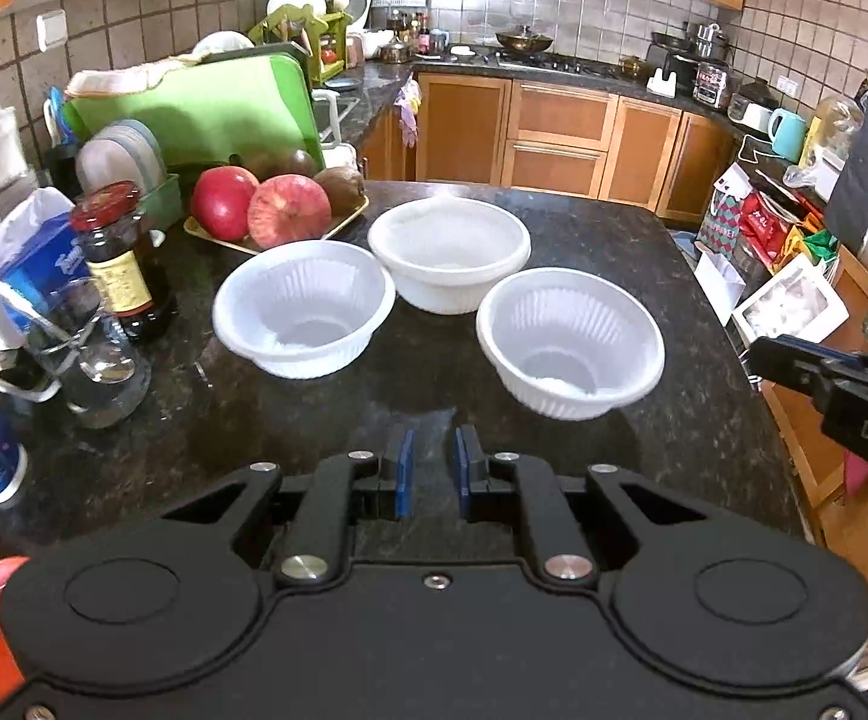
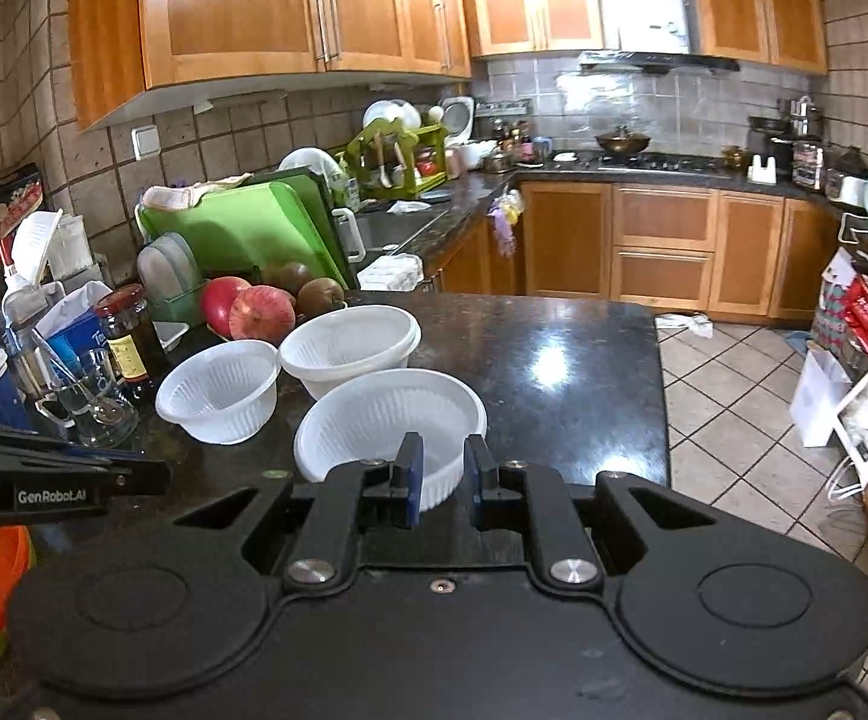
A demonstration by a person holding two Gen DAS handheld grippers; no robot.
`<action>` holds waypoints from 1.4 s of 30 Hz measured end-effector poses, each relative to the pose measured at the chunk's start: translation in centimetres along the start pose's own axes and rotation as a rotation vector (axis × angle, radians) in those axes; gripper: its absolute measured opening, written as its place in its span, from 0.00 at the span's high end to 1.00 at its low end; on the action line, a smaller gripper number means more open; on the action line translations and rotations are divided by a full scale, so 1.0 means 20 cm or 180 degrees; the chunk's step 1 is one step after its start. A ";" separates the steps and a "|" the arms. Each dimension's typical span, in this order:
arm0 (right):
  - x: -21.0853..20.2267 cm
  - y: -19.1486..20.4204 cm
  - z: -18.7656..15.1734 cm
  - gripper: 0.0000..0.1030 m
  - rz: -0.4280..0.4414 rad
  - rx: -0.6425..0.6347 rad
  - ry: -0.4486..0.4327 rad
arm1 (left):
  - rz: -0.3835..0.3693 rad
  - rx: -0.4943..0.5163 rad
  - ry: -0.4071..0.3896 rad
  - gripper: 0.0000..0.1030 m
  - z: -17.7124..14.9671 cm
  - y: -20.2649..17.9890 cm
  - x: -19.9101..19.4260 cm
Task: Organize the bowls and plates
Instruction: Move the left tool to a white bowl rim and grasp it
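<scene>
**Three bowls on counter, both grippers empty**

Three white ribbed plastic bowls sit upright on the dark speckled stone counter (image 1: 644,252), grouped in a triangle. Left bowl (image 1: 304,308) and back bowl (image 1: 449,252) are just beside each other, rims near touching. Back bowl looks like two nested, double rim visible. Near-right bowl (image 1: 569,343) sits slightly apart from the other two.

Left gripper (image 1: 434,468): blue pads drawn in to a narrow gap, nothing between them, over bare counter short of the bowls.

Right gripper (image 2: 443,474): same, narrow gap, nothing gripped. Near-right bowl (image 2: 389,423) is just beyond its fingertips; contact can't be told.

Clutter left of the bowls: yellow tray of red apples (image 1: 266,210), dark sauce jar with red lid (image 1: 119,258), clear glass cup (image 1: 98,366), green cutting board (image 1: 206,114) behind.
</scene>
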State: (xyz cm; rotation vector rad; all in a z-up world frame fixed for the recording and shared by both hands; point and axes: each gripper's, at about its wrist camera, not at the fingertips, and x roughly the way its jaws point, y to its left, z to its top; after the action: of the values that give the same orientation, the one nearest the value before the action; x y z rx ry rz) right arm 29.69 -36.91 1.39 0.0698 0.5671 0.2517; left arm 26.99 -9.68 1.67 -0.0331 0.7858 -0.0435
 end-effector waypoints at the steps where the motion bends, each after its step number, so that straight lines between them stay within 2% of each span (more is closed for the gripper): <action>1: 0.02 0.00 0.01 0.84 0.0014 -0.0014 0.0003 | 0.0000 -0.0016 0.0014 0.81 0.01 -0.01 0.01; 8: 0.20 -0.06 0.07 0.84 0.0028 -0.0019 0.0107 | -0.0001 -0.0054 -0.0013 0.81 0.10 -0.06 0.11; 20: 0.42 -0.15 0.08 0.83 0.0153 0.0023 0.0246 | -0.0191 0.0011 -0.0070 0.80 0.16 -0.12 0.25; 24: 0.45 -0.18 0.08 0.83 0.0211 0.0036 0.0231 | -0.0148 0.0043 -0.0052 0.80 0.17 -0.12 0.29; 32: 0.51 -0.20 0.09 0.81 0.0292 0.0045 0.0243 | -0.0234 0.0119 -0.0003 0.80 0.17 -0.16 0.32; 42: 0.58 -0.21 0.08 0.80 0.0278 0.0036 0.0338 | -0.0161 0.0017 -0.0002 0.79 0.18 -0.13 0.33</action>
State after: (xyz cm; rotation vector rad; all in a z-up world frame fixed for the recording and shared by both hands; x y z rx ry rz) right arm 40.91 -37.91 -3.83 0.0927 0.6721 0.3385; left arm 34.14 -12.49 -0.45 -0.0480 0.7841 -0.0935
